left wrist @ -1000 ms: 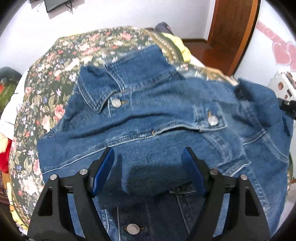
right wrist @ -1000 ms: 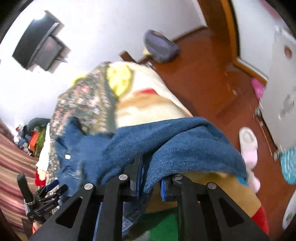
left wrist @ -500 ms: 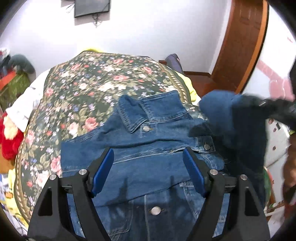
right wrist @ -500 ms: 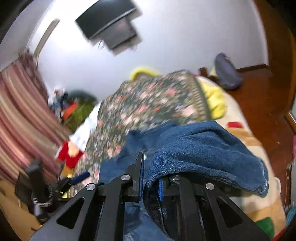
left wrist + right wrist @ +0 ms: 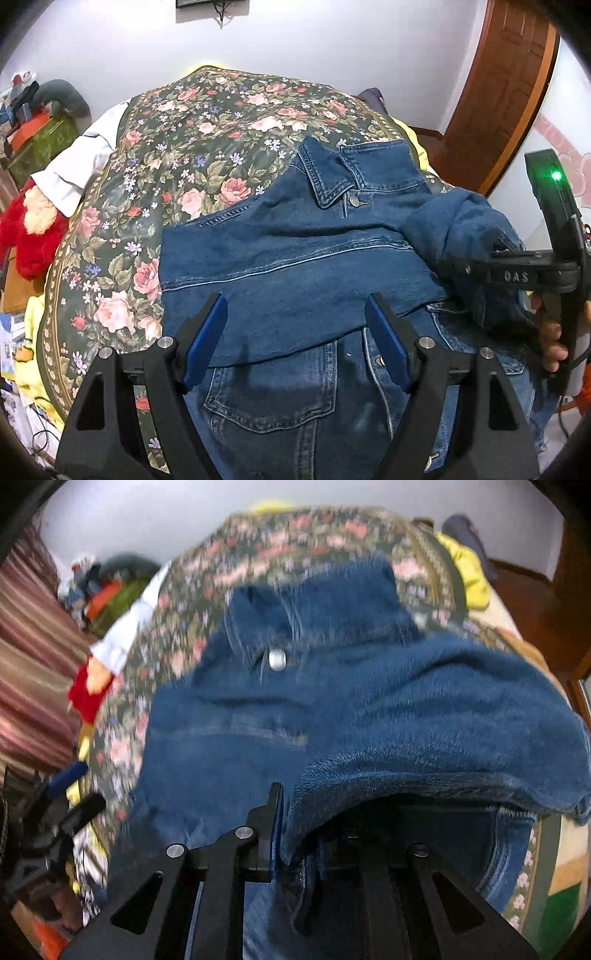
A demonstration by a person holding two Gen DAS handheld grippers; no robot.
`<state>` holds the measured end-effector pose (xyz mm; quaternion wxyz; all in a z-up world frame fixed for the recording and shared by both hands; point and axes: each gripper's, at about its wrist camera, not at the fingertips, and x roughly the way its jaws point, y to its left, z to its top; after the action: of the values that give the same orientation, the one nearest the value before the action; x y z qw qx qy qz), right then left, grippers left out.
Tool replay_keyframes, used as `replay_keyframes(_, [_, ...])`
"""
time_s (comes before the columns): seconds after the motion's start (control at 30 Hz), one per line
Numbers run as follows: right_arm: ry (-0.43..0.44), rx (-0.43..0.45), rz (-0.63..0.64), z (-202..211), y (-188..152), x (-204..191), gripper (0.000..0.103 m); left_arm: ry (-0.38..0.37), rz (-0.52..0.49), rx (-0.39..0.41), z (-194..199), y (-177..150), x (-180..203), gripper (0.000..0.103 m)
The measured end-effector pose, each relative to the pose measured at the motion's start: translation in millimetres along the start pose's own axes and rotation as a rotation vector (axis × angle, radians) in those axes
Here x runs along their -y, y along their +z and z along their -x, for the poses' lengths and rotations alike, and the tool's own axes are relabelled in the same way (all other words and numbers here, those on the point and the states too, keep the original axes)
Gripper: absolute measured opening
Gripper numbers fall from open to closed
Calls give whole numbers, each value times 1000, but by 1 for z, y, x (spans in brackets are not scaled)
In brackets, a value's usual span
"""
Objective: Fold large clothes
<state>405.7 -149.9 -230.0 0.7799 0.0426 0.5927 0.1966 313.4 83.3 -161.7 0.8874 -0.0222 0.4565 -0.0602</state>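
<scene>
Blue denim jacket point(image 5: 295, 266) lies collar-up on the floral bedspread point(image 5: 177, 155). My left gripper point(image 5: 295, 343) hovers over its folded sleeve, jaws spread, empty. My right gripper point(image 5: 291, 845) is clamped on the other sleeve point(image 5: 424, 738), draped over the jacket's front.

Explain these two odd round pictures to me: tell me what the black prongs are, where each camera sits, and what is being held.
No robot here: a person holds a hand-operated claw in each hand, each carrying a wide-angle camera that looks along its fingers. One picture is from the left claw, open and empty above a denim jacket spread on a floral bedspread. The other is from the right claw, shut on a sleeve of that jacket, lifted over its front. The left view also shows the right claw from the side.
</scene>
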Motion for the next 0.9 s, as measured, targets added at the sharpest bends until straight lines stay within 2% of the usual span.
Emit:
replay_keyframes(0.13, [-9, -31, 55, 15, -11, 0, 11, -17, -10, 14, 6, 4, 10, 76])
replay_keyframes(0.37, [24, 19, 98, 57, -33, 12, 11, -47, -99, 48, 18, 24, 53, 77])
replay_keyframes(0.5, [64, 52, 82, 75, -45, 25, 11, -124, -136, 49, 18, 38, 86, 77])
replay_keyframes(0.63, [41, 94, 92, 88, -56, 34, 11, -178, -193, 5, -1, 50, 127, 77])
replay_keyframes(0.73, [67, 131, 60, 101, -63, 50, 11, -201, -221, -63, -29, 53, 152, 77])
replay_keyframes(0.8, [58, 142, 39, 105, -65, 61, 11, -182, -241, -125, -53, 51, 162, 77])
replay_keyframes(0.9, [29, 148, 15, 107, -68, 77, 11, -109, -285, -204, -87, 40, 171, 77])
